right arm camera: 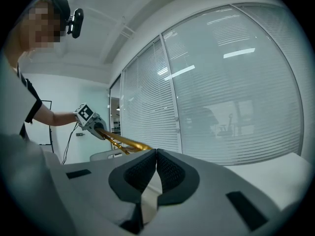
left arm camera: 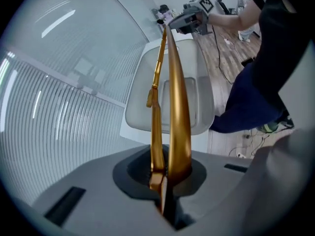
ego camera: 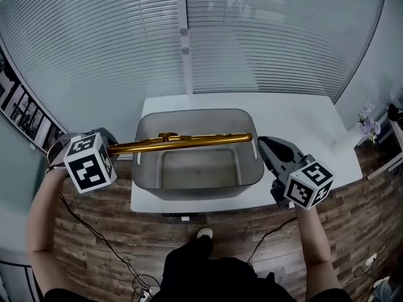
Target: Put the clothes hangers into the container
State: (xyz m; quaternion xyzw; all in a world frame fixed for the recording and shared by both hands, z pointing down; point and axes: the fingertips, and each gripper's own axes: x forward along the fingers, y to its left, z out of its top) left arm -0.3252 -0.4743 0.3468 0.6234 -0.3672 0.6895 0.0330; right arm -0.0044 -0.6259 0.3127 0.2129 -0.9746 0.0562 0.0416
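A gold clothes hanger (ego camera: 182, 141) lies level across the top of the grey translucent container (ego camera: 151, 187), from its left rim to its right rim. My left gripper (ego camera: 111, 148), left of the container, is shut on the hanger's left end. The left gripper view looks along the hanger (left arm camera: 177, 107) from those jaws (left arm camera: 165, 170) to the container (left arm camera: 140, 112) below it. My right gripper (ego camera: 261, 141) hovers at the container's right rim, close to the hanger's far tip, shut with nothing in it. Its closed jaws (right arm camera: 156, 154) point toward the hanger (right arm camera: 125, 142).
The container stands on a white table (ego camera: 296, 115) set against a glass wall with blinds (ego camera: 264, 36). The floor (ego camera: 352, 225) is wood plank, with cables (ego camera: 94, 231) trailing over it. The person's legs and shoe (ego camera: 203, 233) are at the table's near edge.
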